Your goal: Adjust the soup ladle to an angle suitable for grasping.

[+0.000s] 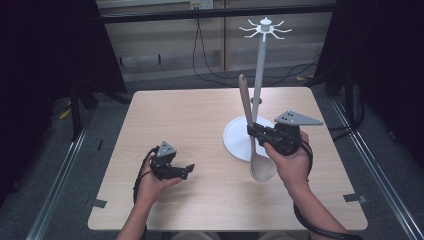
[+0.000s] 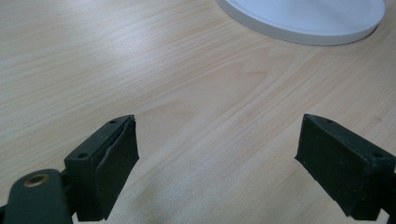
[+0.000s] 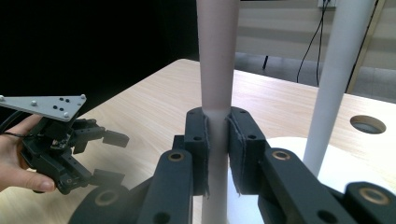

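Observation:
My right gripper (image 1: 254, 131) is shut on the handle of a wooden spoon (image 1: 251, 135), held upright with its brown handle up and its pale bowl (image 1: 263, 168) down, just above the table. In the right gripper view the pads (image 3: 201, 140) clamp the spoon's handle (image 3: 216, 70). A white hook stand (image 1: 260, 65) rises from a round white base (image 1: 235, 140) right behind the spoon. My left gripper (image 1: 189, 171) rests low over the table at the front left, open and with nothing in it; its jaws stand wide apart in the left gripper view (image 2: 217, 163).
The stand's white pole (image 3: 334, 79) is close to the right of the held spoon. The stand's base edge (image 2: 303, 23) lies ahead of the left gripper. A round hole (image 3: 368, 124) sits in the wooden tabletop (image 1: 190, 120). Cables run along the floor behind.

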